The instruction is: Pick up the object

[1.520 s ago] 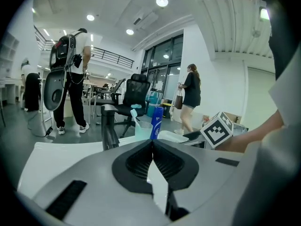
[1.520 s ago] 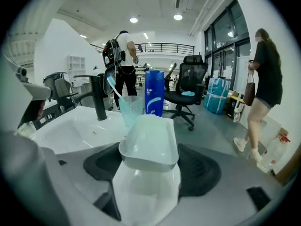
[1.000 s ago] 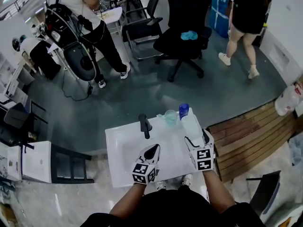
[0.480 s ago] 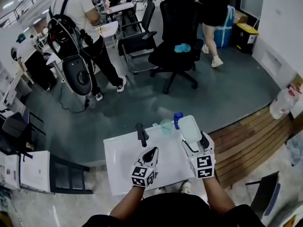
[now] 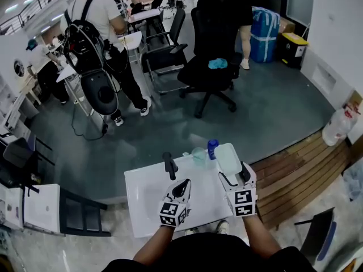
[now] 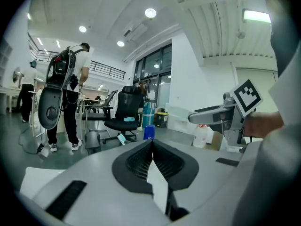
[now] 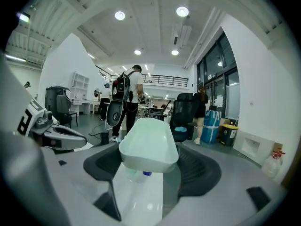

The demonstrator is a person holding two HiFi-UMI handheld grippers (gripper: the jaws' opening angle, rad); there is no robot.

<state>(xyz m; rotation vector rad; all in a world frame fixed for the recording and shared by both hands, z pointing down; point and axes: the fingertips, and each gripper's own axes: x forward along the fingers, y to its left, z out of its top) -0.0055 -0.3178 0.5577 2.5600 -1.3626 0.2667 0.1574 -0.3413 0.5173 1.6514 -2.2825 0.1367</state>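
The right tongs [image 5: 233, 174] are closed on a pale green tub [image 5: 227, 157], gripping its near end. It is held up off the table [image 5: 147, 204], over the far right corner. In the right gripper view the tub [image 7: 148, 146] shows its hollow inside, with white table top below it.

The left tongs [image 5: 182, 185] are pressed together with nothing between them, above the middle of the table. The left gripper view shows their dark pads meeting in one line [image 6: 152, 146].

Three things stand along the far edge of the table. A black handle-shaped thing [image 5: 169, 165] lies ahead of the left tongs. A clear greenish cup [image 5: 198, 154] stands to its right. Just beside the cup is a bottle with a blue cap [image 5: 212, 147], which is near the tub's far end. The near half of the table carries only the two tongs.

Wooden decking [image 5: 295, 169] lies along the table's right edge, and a large jug [image 5: 336, 126] stands beyond it. Past the far edge the grey floor [image 5: 255, 112] lies open as far as a black office chair [image 5: 211, 67], well apart from the table. A person with a backpack [image 5: 93, 21] stands further left.

Each of the tongs carries a cube with square black-and-white markers.
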